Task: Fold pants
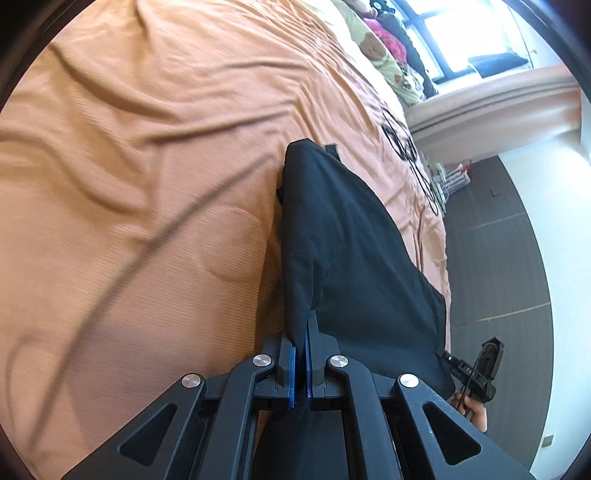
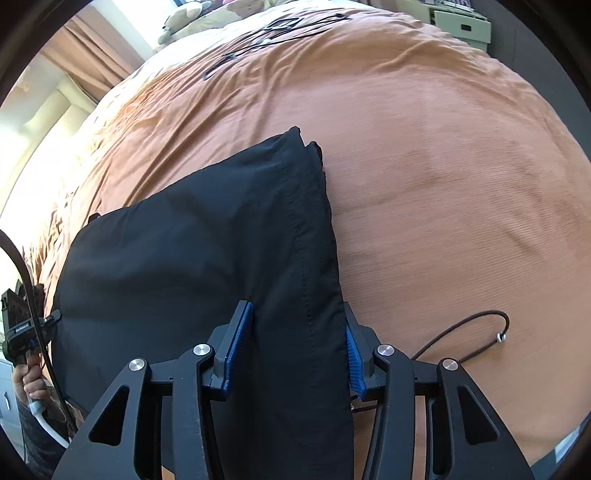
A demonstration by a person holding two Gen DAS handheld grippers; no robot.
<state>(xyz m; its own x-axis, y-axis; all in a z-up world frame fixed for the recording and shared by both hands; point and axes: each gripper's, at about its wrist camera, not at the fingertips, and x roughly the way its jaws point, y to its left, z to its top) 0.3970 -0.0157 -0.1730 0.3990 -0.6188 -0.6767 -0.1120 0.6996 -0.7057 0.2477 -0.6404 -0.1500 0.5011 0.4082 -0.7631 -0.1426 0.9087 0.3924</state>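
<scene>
The black pants [image 1: 343, 236] run up the middle of the left wrist view, from the bottom edge to a blunt end at the centre, lying on an orange bedspread [image 1: 147, 147]. The left claw [image 1: 300, 343] is pressed together on a fold of the pants, its blue pads nearly touching with cloth pinched between them.

The right wrist view shows the same pants [image 2: 207, 240] as a broader, doubled slab with a stitched seam running down its right side. The right claw [image 2: 295, 350] stands half spread around a thick band of the cloth; whether its pads press the cloth I cannot tell.

Only the right view shows a thin dark cord [image 2: 476, 325] lying on the bedspread [image 2: 443, 166] at lower right, and pale boxes [image 2: 461, 26] at the top right; what they hold cannot be seen. Only the left view shows the bright window [image 1: 472, 33], a teddy-bear pillow [image 1: 380, 51] and the dark floor [image 1: 498, 266] on the right.
</scene>
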